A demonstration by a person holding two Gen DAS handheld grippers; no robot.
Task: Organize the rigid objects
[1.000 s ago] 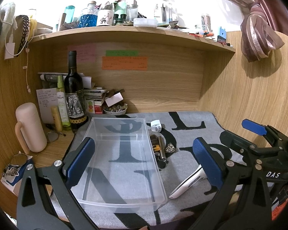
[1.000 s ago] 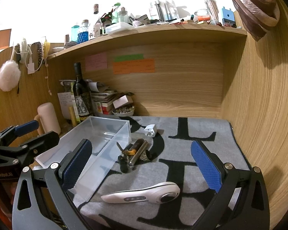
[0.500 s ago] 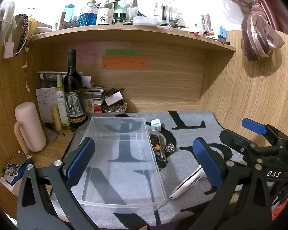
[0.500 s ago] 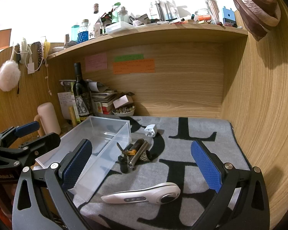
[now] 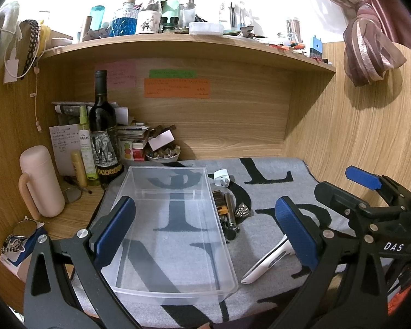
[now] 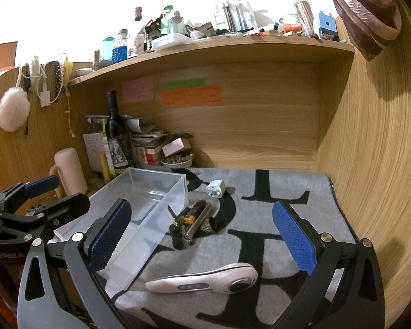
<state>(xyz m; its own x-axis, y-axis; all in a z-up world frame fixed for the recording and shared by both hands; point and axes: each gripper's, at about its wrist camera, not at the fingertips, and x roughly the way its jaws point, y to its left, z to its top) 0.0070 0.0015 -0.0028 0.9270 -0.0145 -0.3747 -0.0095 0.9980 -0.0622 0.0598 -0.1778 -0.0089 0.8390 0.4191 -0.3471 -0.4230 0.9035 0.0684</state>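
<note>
A clear plastic bin (image 5: 175, 249) (image 6: 139, 208) lies empty on the grey lettered mat (image 5: 271, 192) (image 6: 282, 200). To its right sit a white plug adapter (image 5: 221, 178) (image 6: 216, 188), a small heap of a metal torch (image 5: 229, 210) (image 6: 198, 223), a lighter and dark bits, and a white handheld device (image 5: 268, 260) (image 6: 205, 279). My left gripper (image 5: 205, 235) hangs open above the bin's near half. My right gripper (image 6: 202, 235) stands open over the mat, just above the white device and short of the heap. Each gripper shows in the other's view.
At the back left stand a wine bottle (image 5: 102, 137), a green spray bottle (image 5: 85, 148), a pink flask (image 5: 39, 182), stacked papers and a bowl of stones (image 5: 163, 155). Wooden walls close the back and right. A cluttered shelf (image 5: 178, 38) runs overhead.
</note>
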